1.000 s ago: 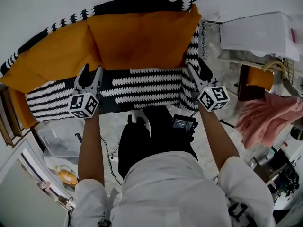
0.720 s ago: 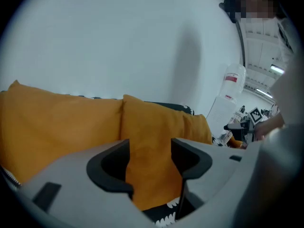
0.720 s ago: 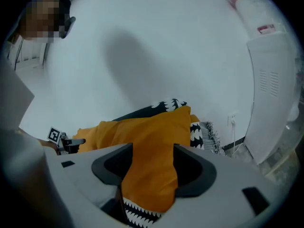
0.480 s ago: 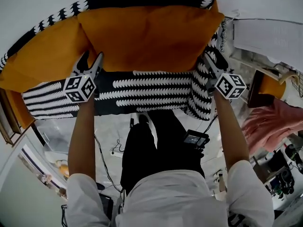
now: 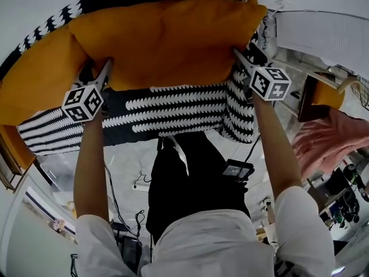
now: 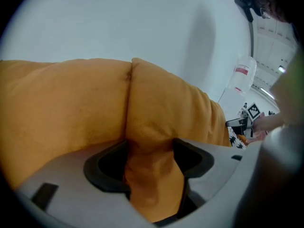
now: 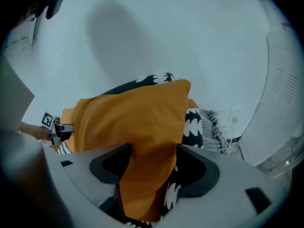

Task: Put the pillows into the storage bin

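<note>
- No word, brand or number can be read anywhere.
- Left marker cube (image 5: 83, 103) and right marker cube (image 5: 271, 83): black-and-white square code patterns only, no letters.
- White container (image 6: 242, 75) in the left gripper view: a red label, its print too blurred.
- Small dark device (image 5: 237, 169): a lit screen, its print too small.

The head view looks steeply down past the person's lap onto the orange pillow (image 5: 167, 45) and the black-and-white cover (image 5: 173, 108). The left gripper view sits tight against the pillow's left corner, facing up along it toward a white wall (image 6: 118, 23). The right gripper view does likewise at the right corner. All three share the pillow.
</note>
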Tool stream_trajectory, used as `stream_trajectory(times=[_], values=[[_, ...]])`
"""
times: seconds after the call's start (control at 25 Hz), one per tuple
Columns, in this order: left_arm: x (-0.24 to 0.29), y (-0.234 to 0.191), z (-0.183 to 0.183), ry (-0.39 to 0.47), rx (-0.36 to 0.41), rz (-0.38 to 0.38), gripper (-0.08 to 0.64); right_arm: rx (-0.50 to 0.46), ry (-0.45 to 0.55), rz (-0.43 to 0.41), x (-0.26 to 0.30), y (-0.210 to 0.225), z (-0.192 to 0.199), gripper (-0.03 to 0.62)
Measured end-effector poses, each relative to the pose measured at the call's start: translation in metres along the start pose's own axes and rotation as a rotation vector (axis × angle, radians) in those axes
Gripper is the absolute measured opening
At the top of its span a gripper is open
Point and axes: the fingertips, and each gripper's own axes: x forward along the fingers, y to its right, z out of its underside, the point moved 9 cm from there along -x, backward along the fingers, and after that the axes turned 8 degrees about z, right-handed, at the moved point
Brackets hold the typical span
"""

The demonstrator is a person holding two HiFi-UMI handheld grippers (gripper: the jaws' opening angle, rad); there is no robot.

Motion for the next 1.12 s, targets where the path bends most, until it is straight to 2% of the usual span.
stream_trajectory(times=[0.2, 0.36, 0.52, 0.72, 0.84, 1.12], values=[[0.006, -0.001, -0.001, 0.001, 0.003, 0.039, 0.302, 0.151, -0.048, -0.040, 0.017, 0.008, 0.001, 0.303], [0.016, -0.002, -0.001, 0.007, -0.001, 0.067, 0.281, 0.200, -0.012, -0.074, 0.027, 0.009, 0.004, 0.299], [0.021, -0.001, -0.002, 0.019, -0.014, 0.051, 0.228, 0.224, 0.032, -0.115, 0.030, 0.006, 0.007, 0.230], [0.009, 0.001, 0.001, 0.051, -0.041, 0.049, 0.140, 0.201, 0.067, -0.157, 0.025, 0.002, 0.010, 0.125], [0.002, 0.004, 0.001, 0.056, -0.018, 0.055, 0.096, 0.181, 0.093, -0.169, 0.021, -0.003, 0.011, 0.044], [-0.030, 0.023, -0.013, 0.102, 0.048, 0.063, 0.052, 0.164, 0.175, -0.149, -0.008, -0.017, 0.005, 0.034]])
